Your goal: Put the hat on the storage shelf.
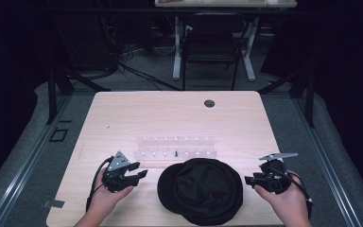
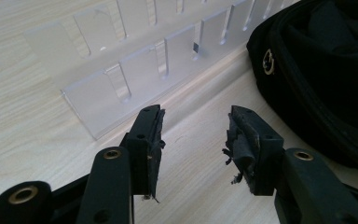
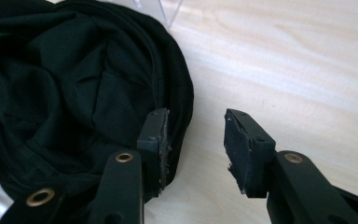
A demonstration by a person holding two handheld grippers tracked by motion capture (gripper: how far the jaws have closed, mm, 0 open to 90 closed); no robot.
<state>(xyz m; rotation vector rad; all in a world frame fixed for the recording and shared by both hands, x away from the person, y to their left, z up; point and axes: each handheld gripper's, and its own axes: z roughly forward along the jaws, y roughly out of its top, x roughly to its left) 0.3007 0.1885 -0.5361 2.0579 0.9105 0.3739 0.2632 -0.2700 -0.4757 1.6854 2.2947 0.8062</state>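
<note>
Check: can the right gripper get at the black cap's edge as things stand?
Probably yes. The right gripper is open, with bare table between its jaws and the black cap right beside one jaw. Nothing lies between them; the clear rack sits behind the cap, out of the way.

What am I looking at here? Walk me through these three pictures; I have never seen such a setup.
A person sits at a wooden table and holds a hand-operated grasping tool in each hand. The high view looks down from above: the left tool and the right tool flank a black cap. Behind the cap lies a clear plastic rack. The other two pictures come from small cameras riding on the tools, looking along their two black jaws. The left gripper view shows the left tool with its jaws apart over bare wood, rack and cap beyond. The right gripper view shows the right tool at the cap's edge, open. Neither holds anything.
</note>
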